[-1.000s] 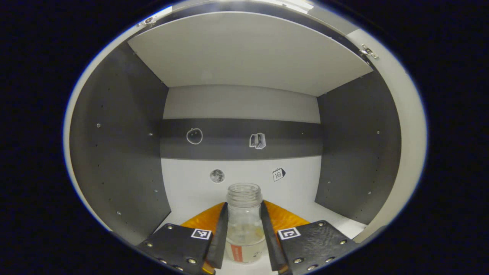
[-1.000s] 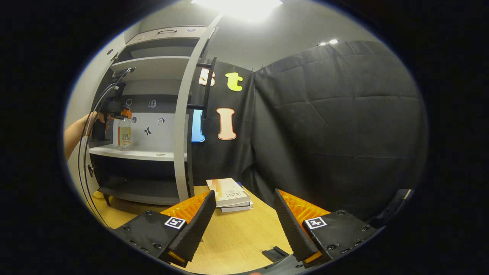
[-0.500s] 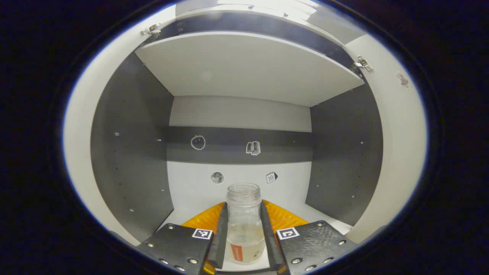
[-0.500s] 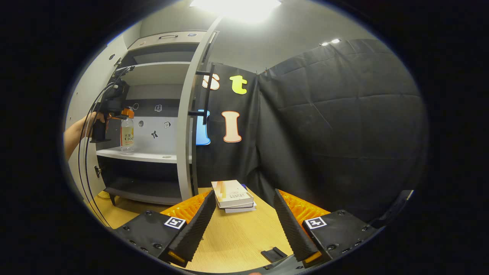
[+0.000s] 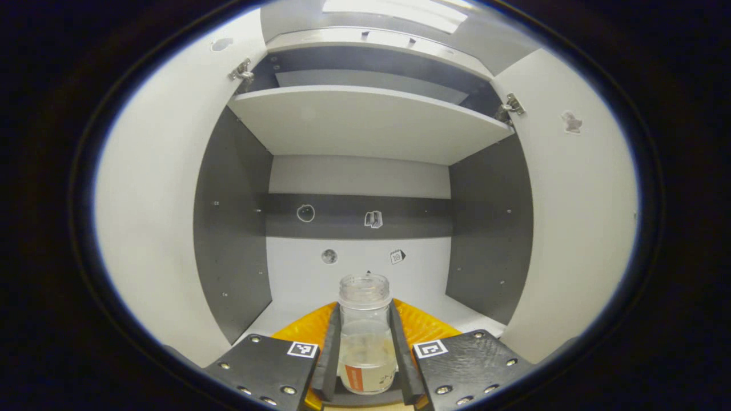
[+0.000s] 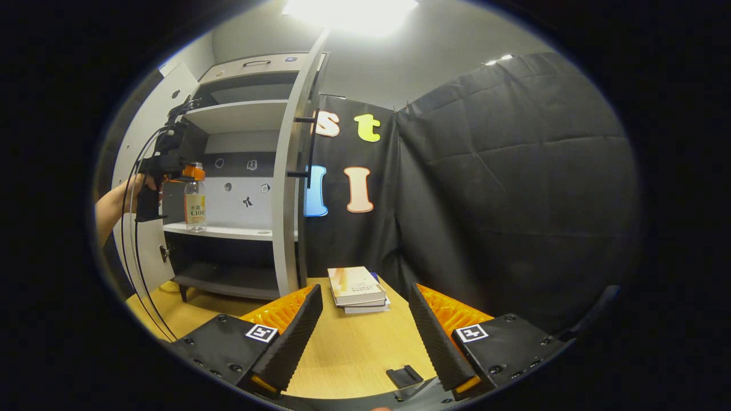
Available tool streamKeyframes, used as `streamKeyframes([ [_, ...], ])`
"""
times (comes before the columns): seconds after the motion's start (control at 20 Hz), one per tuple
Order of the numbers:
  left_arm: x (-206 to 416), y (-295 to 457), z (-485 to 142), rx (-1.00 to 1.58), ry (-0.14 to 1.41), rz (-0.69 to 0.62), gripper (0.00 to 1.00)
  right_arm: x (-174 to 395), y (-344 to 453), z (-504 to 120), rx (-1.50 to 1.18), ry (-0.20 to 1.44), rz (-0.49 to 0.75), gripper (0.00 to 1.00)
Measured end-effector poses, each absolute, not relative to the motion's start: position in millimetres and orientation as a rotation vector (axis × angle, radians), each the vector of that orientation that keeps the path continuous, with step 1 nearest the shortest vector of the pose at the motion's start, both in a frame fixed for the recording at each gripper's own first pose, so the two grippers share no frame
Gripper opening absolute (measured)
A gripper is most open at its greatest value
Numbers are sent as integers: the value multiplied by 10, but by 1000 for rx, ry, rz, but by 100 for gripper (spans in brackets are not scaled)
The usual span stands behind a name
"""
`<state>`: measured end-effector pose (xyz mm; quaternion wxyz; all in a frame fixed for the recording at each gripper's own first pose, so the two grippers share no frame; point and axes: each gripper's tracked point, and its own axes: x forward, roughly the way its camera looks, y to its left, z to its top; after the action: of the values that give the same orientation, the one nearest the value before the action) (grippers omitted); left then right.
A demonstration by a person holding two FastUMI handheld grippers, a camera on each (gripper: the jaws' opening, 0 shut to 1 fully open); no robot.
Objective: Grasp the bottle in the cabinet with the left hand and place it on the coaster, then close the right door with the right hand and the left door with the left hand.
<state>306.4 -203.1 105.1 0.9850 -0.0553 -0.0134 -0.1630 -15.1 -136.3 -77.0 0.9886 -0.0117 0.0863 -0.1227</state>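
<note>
- Since a second ago the left gripper [image 5: 365, 365] has drawn back out of the cabinet [image 5: 365, 120] with the bottle [image 5: 365, 337] in its grip; the flat pale insides of both open doors now flank the left gripper view, where earlier only the compartment's dark side walls did.
- The cabinet is a boxy unit of smooth matte panels, with pale shelves, dark grey side walls and a dark band across the back bearing small stickers (too small to make out).
- In the right gripper view the cabinet [image 6: 240, 171] stands on a wood-grain tabletop [image 6: 354, 348], its right door [image 6: 291, 188] swung open edge-on, with a dark bar handle on its outer face.
- A small stack of books [image 6: 358, 290] lies flat on the tabletop near the foot of that door.
- The bottle is a clear, round plastic one with a ribbed neck, a little pale liquid and a label low on its body. In the right gripper view the bottle [image 6: 195, 200] is upright at the front edge of the middle shelf; whether its base touches the shelf I cannot tell.
- The left gripper's jaws are closed narrow, both fingers pressed flat against the bottle's sides below the neck. From the right gripper view, a hand [image 6: 134, 188] holds the left gripper [image 6: 191, 171] there.
- The right gripper [image 6: 365, 334] hangs above the tabletop with jaws spread wide, holding nothing, its ridged inner faces well apart.
- A small dark flat piece [image 6: 404, 375] lies on the tabletop between them.
</note>
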Motion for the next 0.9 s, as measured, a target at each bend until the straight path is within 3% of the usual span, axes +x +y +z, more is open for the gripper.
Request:
streamKeyframes([
  [0.9,1964,-2070,224,-105,14,-319,46,-453,-1342,-893,-18,203,-97,97],
])
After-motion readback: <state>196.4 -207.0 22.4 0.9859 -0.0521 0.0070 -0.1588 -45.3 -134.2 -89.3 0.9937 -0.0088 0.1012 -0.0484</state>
